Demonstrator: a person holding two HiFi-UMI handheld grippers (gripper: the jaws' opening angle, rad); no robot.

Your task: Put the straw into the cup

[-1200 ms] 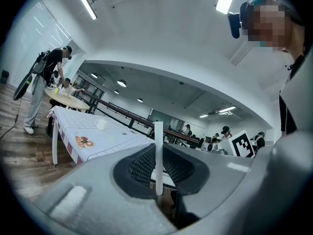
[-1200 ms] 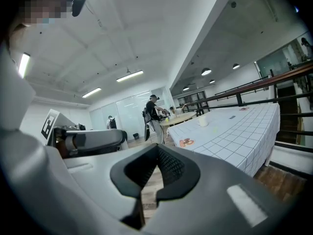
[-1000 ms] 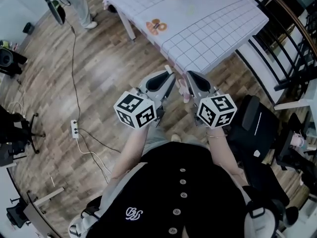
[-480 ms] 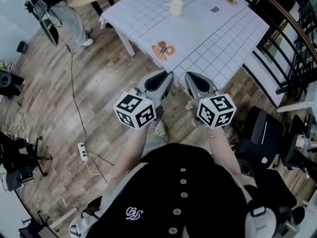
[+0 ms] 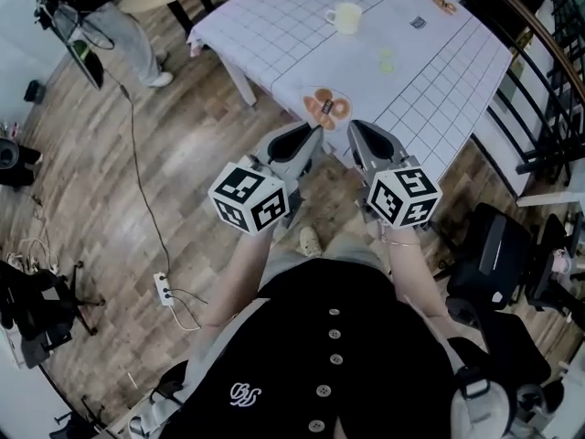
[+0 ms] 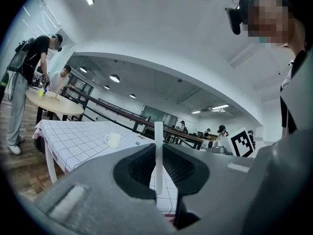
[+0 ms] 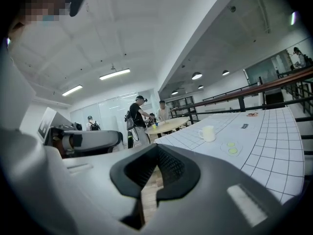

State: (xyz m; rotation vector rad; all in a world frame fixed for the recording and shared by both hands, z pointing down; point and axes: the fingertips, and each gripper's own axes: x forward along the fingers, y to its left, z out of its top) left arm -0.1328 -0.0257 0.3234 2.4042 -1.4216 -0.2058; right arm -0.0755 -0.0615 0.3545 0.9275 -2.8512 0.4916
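Note:
A white cup (image 5: 345,17) with a handle stands on the far part of a table with a white checked cloth (image 5: 274,26). It also shows in the left gripper view as the cup (image 6: 113,140) and in the right gripper view as the cup (image 7: 208,133). My left gripper (image 5: 313,133) is shut on a white straw (image 6: 158,151) that stands upright between its jaws. My right gripper (image 5: 354,128) is beside it, shut and holding nothing. Both hang over the wooden floor just short of the table's near corner. The straw is not discernible in the head view.
An orange and brown patch (image 5: 326,106), a pale green item (image 5: 386,60) and a small dark tag (image 5: 419,23) lie on the cloth. A black railing (image 5: 539,80) runs along the right, with a black chair (image 5: 498,254) below it. A power strip (image 5: 163,286) lies at left. A person (image 5: 128,16) stands at a round table.
The table has come nearer to both grippers, its near corner now just ahead of the jaws. The grippers keep their pose side by side, the left still holding the straw.

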